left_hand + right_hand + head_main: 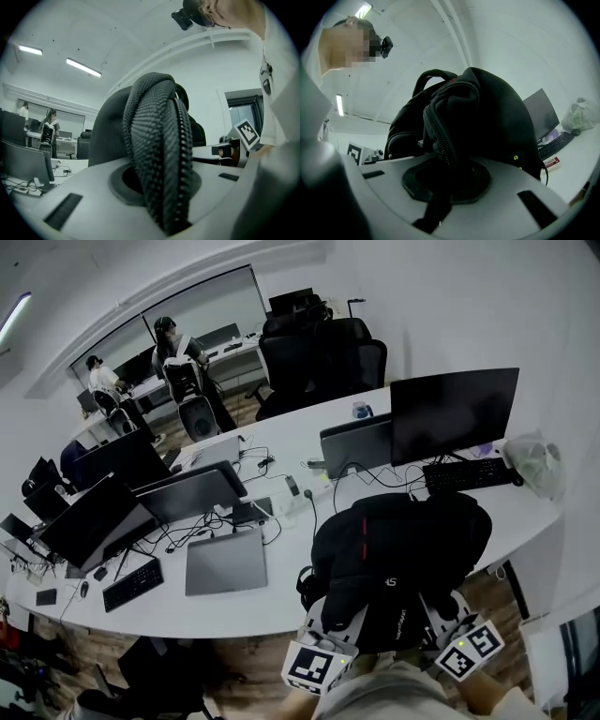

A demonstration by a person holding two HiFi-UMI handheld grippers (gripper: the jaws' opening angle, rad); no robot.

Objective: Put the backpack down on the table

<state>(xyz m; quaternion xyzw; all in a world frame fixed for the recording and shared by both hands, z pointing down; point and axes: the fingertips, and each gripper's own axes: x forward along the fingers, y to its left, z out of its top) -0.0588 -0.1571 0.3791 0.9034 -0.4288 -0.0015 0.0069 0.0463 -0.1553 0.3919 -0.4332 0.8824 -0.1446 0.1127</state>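
- A black backpack (394, 549) with a thin red stripe hangs over the near edge of the long white table (234, 606). Both grippers hold it up from below on the person's side. No view shows whether its base touches the tabletop.
- The left gripper (333, 629) sits under the backpack's lower left corner. Its marker cube (317, 667) sticks out below the bag.
- In the left gripper view, the left gripper (161, 187) has its jaws clamped on a thick fold of the backpack (159, 136), a woven black fabric edged by a row of zip teeth.
- The right gripper (448, 620) sits under the backpack's lower right corner, with its own marker cube (469, 648) just below.
- In the right gripper view, the right gripper (445, 183) has its jaws nearly together, pinching a zip-edged fold of the backpack (492, 117), which bulges above them.
- Beyond the backpack a dark monitor (455, 413) stands on the table. A black keyboard (469, 474) lies between that screen and the bag.
- Left of the backpack lies a closed grey laptop (225, 562).
- To the backpack's right, past the keyboard, sits a crumpled plastic bag (534, 463).
- Far behind the backpack stand black office chairs (319, 357), and two people (183, 362) are at another desk.
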